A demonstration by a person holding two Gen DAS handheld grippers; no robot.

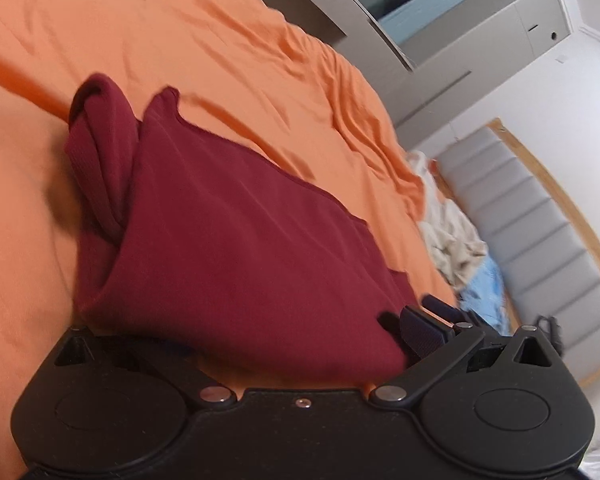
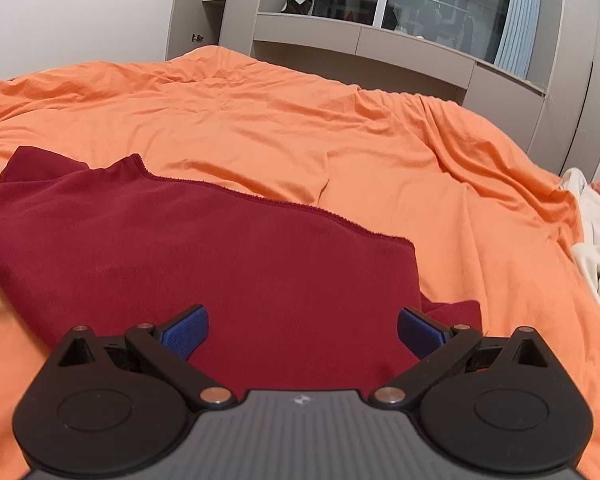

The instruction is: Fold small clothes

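Here a dark red garment [image 2: 204, 256] lies on an orange bed sheet [image 2: 300, 132], spread mostly flat, its hemmed edge running across the sheet from upper left to lower right in the right wrist view. In the left wrist view the same garment [image 1: 236, 248] shows a ribbed part [image 1: 100, 152] bunched and rolled up at its far left end, while the main panel slopes down toward the camera.

The right gripper [image 2: 302, 334] sits low over the near edge of the cloth, its blue-padded fingers [image 2: 186, 332] spread wide apart with red fabric lying between them; neither pad presses the cloth together.

The left gripper [image 1: 260, 344] is close against the garment, and the fabric drapes over the space between its fingers. Only the right-hand pad [image 1: 418, 334] shows, at the cloth's edge; the other finger is hidden under the fabric, so whether the fingers are apart or closed on the cloth cannot be told.

Farther out, a pale crumpled pile of clothes [image 1: 456, 240] with something light blue lies at the bed's right edge, beside a grey padded headboard [image 1: 540, 240]. Behind the bed stand grey cabinets [image 2: 360, 44] and a dark window [image 2: 440, 8].
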